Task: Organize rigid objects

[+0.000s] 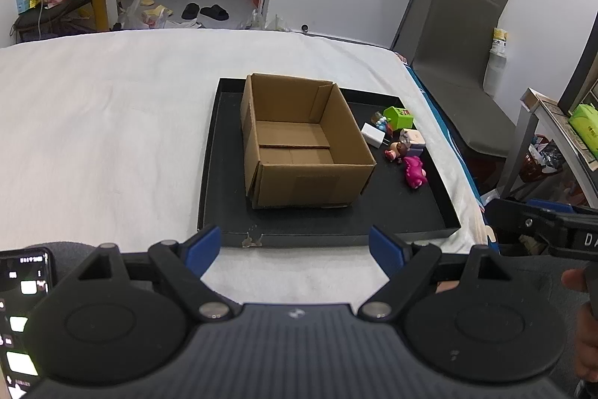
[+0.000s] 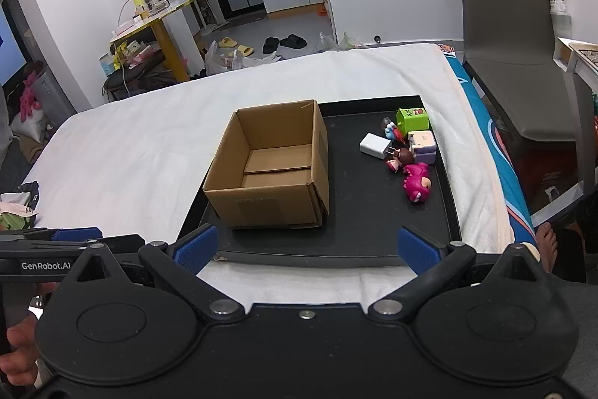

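An open, empty cardboard box stands on a black tray on a white-covered table. Right of the box lie several small items: a white charger, a magenta toy figure, a small brown-haired figure, a green cube toy and a pale lilac block. My left gripper is open and empty at the tray's near edge. My right gripper is open and empty, also at the near edge.
A phone lies at the lower left. A grey chair stands right of the table, and a yellow side table stands beyond it on the left. The other gripper shows at the left edge of the right wrist view.
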A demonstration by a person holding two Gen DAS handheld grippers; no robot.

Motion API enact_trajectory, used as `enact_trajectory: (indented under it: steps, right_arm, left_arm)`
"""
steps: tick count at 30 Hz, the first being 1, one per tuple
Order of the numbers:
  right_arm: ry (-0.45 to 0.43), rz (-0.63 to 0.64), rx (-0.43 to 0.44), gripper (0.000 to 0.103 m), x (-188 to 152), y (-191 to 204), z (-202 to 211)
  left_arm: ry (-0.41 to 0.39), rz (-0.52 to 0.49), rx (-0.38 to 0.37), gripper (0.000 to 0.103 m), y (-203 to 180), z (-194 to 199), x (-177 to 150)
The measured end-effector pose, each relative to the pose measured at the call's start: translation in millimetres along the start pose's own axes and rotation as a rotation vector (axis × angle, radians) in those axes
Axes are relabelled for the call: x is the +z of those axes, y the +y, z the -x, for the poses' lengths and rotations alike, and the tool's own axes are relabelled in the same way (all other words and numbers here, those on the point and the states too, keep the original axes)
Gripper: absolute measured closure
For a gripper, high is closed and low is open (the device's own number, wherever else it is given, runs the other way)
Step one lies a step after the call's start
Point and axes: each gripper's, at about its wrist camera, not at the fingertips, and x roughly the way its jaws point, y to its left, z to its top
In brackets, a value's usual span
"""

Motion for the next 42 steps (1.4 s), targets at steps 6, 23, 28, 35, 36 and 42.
enact_trajectory:
  steps: [6, 23, 28, 35, 36, 42]
  right_arm:
    - [-0.013, -0.005, -0.008, 0.000, 0.4, -0.6, 1.4]
    - [-0.015, -0.010, -0.016, 0.000, 0.5, -2.5, 2.6]
    - [-0.014, -0.015, -0.008, 0.000, 0.8, -3.0, 2.5]
    - [-0.012, -0.016, -0.009, 0.000, 1.9, -10.7, -2.4]
    - [-0.012, -0.016, -0.011, 0.000, 2.6, -10.3, -3.2]
    - [-0.001, -0.031, -0.026, 0.005, 5.1, -20.0, -14.2]
  left_arm:
    - [0.002, 0.001, 0.000, 0.018, 0.4, 0.8, -0.4]
    - [0.007, 0.002, 0.000, 0.018, 0.5, 0.1, 0.4]
    - [0.014, 0.006, 0.001, 0.018, 0.2, -2.2, 1.4]
    - [0.027, 0.007, 0.014, 0.018, 1.7, -12.5, 3.5]
    - [0.030, 0.009, 0.016, 0.018, 2.6, -14.8, 4.3]
    - [0.036, 0.020, 0.011, 0.018, 4.8, -27.8, 10.8]
